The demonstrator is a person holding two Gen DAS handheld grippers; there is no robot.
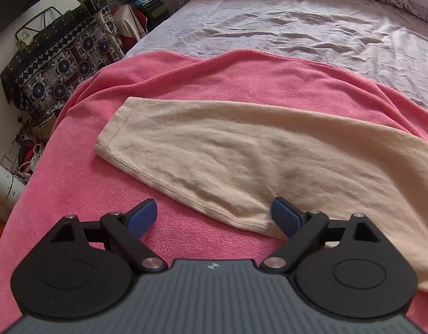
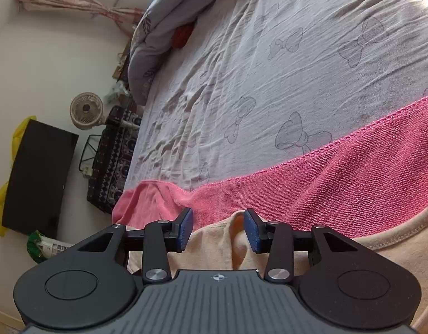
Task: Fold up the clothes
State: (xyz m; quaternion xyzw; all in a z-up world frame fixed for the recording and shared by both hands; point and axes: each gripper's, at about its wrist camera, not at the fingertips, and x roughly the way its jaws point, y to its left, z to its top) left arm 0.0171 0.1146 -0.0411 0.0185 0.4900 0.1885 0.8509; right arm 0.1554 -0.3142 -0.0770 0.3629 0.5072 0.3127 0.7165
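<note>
- We see the beige garment [image 1: 242, 161] lying flat on a pink towel [image 1: 74, 194] spread over the bed [image 1: 297, 27].
- Our left claw [image 1: 214, 217] stands wide apart over the garment's hemmed corner, pads off the cloth.
- Our right claw [image 2: 218, 229] is half apart, a raised fold of the garment between its pads, not pinched.
- Beyond the bed stands a fan [image 2: 87, 110].

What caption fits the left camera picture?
Open left claw over the hem of a beige top on a pink towel.
</note>
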